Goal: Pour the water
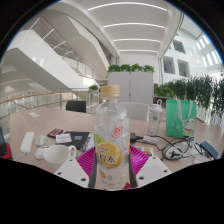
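Note:
A clear plastic bottle [110, 140] with a white cap and a yellow lemon label stands upright between my gripper's [111, 168] two fingers. The pink pads [91, 166] press against both sides of the bottle, which fills the gap between them. The bottle looks lifted above the table [40, 125]. A clear glass [154, 121] stands on the table beyond the bottle, to its right. A white mug [59, 153] lies left of the bottle, near the left finger.
A green paper bag [181, 118] stands at the right beyond the glass. Cables and a small dark device [180, 150] lie right of the fingers. Small boxes and a white remote-like thing [28, 142] lie at the left. Chairs and planters stand behind the table.

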